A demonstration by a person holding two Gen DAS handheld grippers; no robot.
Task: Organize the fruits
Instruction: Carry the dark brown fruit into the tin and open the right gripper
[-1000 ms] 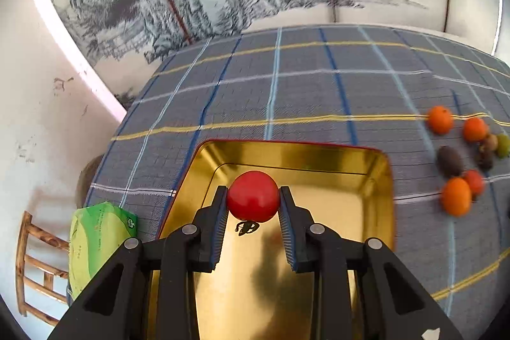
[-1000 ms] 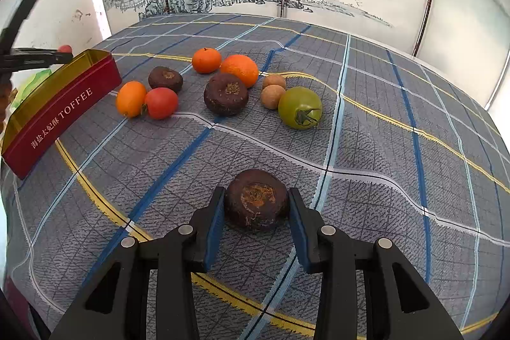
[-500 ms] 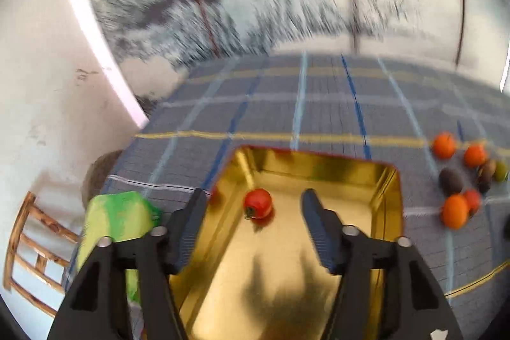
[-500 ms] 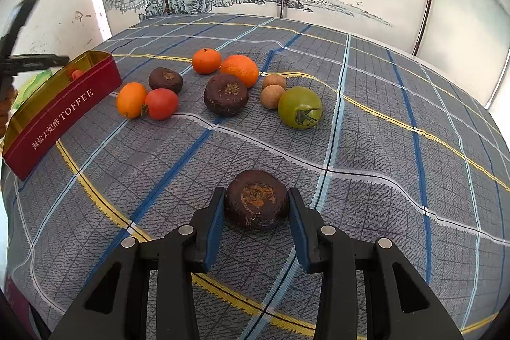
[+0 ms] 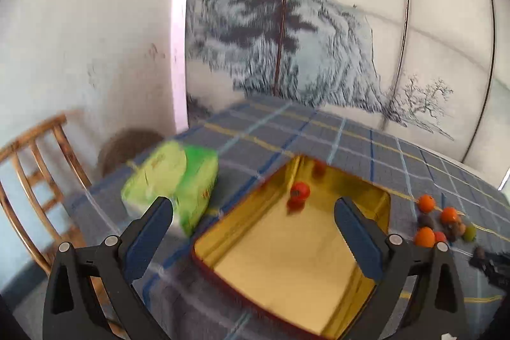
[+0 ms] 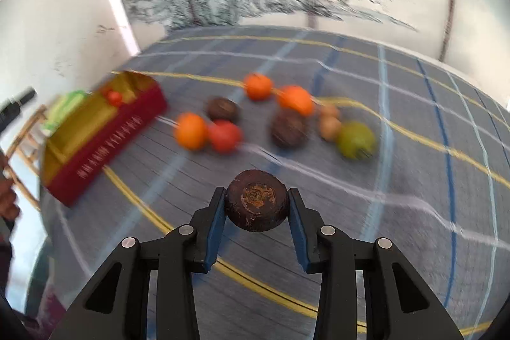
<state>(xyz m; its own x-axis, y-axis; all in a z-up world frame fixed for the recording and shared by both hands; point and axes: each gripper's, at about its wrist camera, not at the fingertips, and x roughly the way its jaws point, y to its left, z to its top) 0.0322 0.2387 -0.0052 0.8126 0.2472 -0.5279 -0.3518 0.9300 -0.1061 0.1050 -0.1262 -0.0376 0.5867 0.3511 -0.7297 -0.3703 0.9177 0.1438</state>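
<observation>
A small red tomato [image 5: 299, 191] lies in the far corner of the gold-lined red toffee tin [image 5: 287, 263]. My left gripper [image 5: 253, 231] hangs above the tin's near part, its jaws opening wide with nothing between them. My right gripper [image 6: 255, 209] is shut on a dark brown round fruit [image 6: 256, 204], lifted off the checked cloth. The tin [image 6: 95, 133] with the tomato [image 6: 114, 98] shows at the left of the right wrist view. Loose fruits lie beyond: an orange [image 6: 190, 130], a red tomato [image 6: 224, 136], dark fruits [image 6: 288, 128], a green tomato [image 6: 356, 140].
A green packet [image 5: 172, 177] lies on the cloth left of the tin. A wooden chair [image 5: 35, 168] stands off the table's left edge. A painted screen runs behind the table. A person's hand [image 6: 8, 199] shows at the left edge of the right wrist view.
My left gripper let go of the red tomato into the tin, opened wide, pulled back and rolled. My right gripper rose off the cloth with the dark fruit still held.
</observation>
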